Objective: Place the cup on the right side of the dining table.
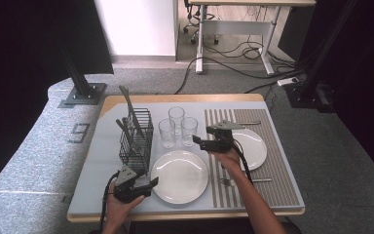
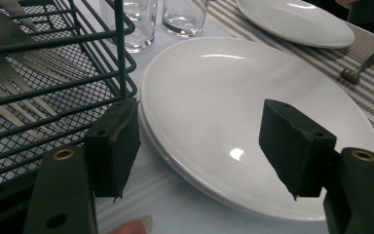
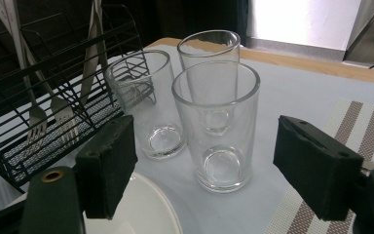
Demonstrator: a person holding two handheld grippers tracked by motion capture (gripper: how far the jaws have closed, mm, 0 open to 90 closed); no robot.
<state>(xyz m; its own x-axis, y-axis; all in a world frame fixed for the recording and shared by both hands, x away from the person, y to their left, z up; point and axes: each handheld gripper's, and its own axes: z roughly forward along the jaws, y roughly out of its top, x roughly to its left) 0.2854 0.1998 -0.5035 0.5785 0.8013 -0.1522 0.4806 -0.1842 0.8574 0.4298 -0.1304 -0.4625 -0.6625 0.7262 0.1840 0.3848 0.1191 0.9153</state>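
From above, the left gripper (image 1: 148,184) hovers released by the near plate (image 1: 180,176), while the right gripper (image 1: 198,141) reaches toward three glasses (image 1: 177,127). Along the left gripper's jaws, the plate (image 2: 253,122) sits beside a wire basket (image 2: 53,87) (forks inside). Along the right gripper's jaws, spread wide, the nearest glass (image 3: 216,124) stands empty.

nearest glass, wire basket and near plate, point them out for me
nearest glass (image 3: 216,126), right gripper view, front wall
wire basket (image 1: 137,138), high view, front mesh
near plate (image 2: 233,112), left gripper view, its flat centre
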